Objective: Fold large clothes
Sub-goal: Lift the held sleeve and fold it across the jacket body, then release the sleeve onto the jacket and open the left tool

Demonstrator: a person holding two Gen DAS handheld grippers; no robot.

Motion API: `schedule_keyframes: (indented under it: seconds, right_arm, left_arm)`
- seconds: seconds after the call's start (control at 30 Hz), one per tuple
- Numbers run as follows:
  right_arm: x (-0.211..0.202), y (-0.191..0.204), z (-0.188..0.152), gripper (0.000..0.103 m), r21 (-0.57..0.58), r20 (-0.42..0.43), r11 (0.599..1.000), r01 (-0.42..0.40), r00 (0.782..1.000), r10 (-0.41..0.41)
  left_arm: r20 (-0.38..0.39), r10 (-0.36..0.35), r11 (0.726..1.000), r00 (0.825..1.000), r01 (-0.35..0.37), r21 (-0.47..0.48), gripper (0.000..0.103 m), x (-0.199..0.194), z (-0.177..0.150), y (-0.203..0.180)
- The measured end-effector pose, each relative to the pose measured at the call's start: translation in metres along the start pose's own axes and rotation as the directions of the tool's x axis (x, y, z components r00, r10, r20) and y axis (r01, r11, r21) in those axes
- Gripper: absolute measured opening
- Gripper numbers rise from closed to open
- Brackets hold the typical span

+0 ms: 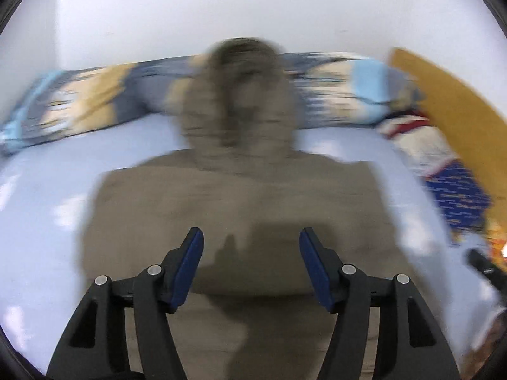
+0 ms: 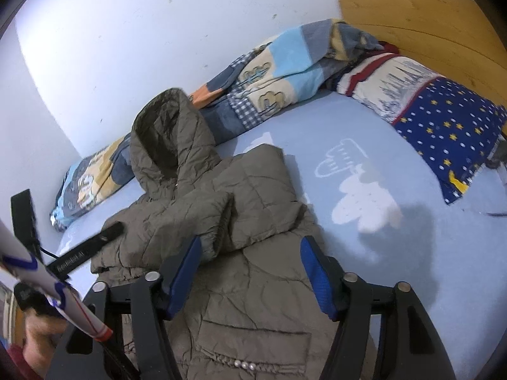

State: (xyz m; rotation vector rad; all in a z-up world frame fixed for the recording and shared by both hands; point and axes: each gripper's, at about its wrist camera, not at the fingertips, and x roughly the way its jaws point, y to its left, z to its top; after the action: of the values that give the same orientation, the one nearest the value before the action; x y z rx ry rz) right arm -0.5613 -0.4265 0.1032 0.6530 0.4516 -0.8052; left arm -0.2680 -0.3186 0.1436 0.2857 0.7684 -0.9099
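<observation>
An olive quilted hooded jacket [image 2: 253, 196] lies on the light blue bed sheet [image 2: 396, 253], its hood [image 2: 164, 133] propped against the blanket. One sleeve [image 2: 196, 218] is folded across its chest. My right gripper [image 2: 252, 247] hangs open just above the jacket's front, and the sleeve cuff lies by its left finger. The left wrist view is blurred. There my left gripper [image 1: 250, 240] is open over the jacket [image 1: 253, 196], with nothing between its blue pads [image 1: 190, 262]. In the right wrist view its black fingers [image 2: 95, 240] reach over the jacket's left edge.
A patchwork blanket [image 2: 269, 76] is bunched along the white wall [image 2: 126, 31]. A star-print pillow [image 2: 443, 133] lies against the wooden headboard [image 2: 427, 25] on the right. A person's hand [image 2: 35, 332] and a white patterned sleeve [image 2: 47, 281] show at the lower left.
</observation>
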Motion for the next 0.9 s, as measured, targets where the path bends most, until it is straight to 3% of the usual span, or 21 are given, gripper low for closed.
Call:
schedule_keyframes:
  seconds: [0.07,0.2,0.3,0.4,0.5,0.57,0.63,0.77,0.9]
  right_arm:
    - [0.015,0.011,0.001,0.062,-0.049,-0.005,0.999,0.009,1.0,-0.01]
    - [0.055,0.033,0.0,0.054,-0.105,-0.061,0.994,-0.038,0.998,0.031]
    - [0.079,0.054,-0.005,0.054,-0.156,-0.089,0.985,-0.075,0.994,0.061]
    - [0.106,0.078,-0.012,0.054,-0.255,-0.128,0.962,-0.096,0.99,0.065]
    - [0.132,0.088,-0.019,0.054,-0.323,-0.141,0.945,-0.054,0.99,0.008]
    - [0.156,0.081,-0.027,0.054,-0.32,-0.192,0.947,-0.014,0.98,-0.05]
    - [0.175,0.067,-0.032,0.055,-0.278,-0.248,0.96,-0.023,0.968,-0.048]
    - [0.179,0.061,-0.031,0.055,-0.251,-0.269,0.968,-0.031,0.962,-0.039]
    - [0.156,0.07,-0.025,0.055,-0.243,-0.243,0.969,-0.034,0.97,-0.027]
  left_arm:
    - [-0.01,0.092,0.995,0.996,-0.092,-0.038,0.062,0.01,-0.002,0.036]
    - [-0.058,0.206,0.971,0.977,-0.212,-0.116,0.062,0.034,-0.013,0.098]
    - [-0.082,0.222,0.962,0.972,-0.232,-0.143,0.062,0.049,-0.027,0.121]
    - [-0.098,0.203,0.967,0.974,-0.215,-0.14,0.062,0.062,-0.037,0.123]
    - [-0.102,0.207,0.968,0.973,-0.219,-0.125,0.063,0.075,-0.045,0.121]
    - [-0.115,0.198,0.968,0.973,-0.212,-0.132,0.065,0.082,-0.046,0.122]
    - [-0.124,0.194,0.968,0.973,-0.21,-0.139,0.066,0.085,-0.048,0.124]
    - [-0.095,0.231,0.965,0.968,-0.24,-0.1,0.064,0.069,-0.045,0.113]
    - [-0.059,0.21,0.975,0.976,-0.213,-0.056,0.064,0.034,-0.052,0.092]
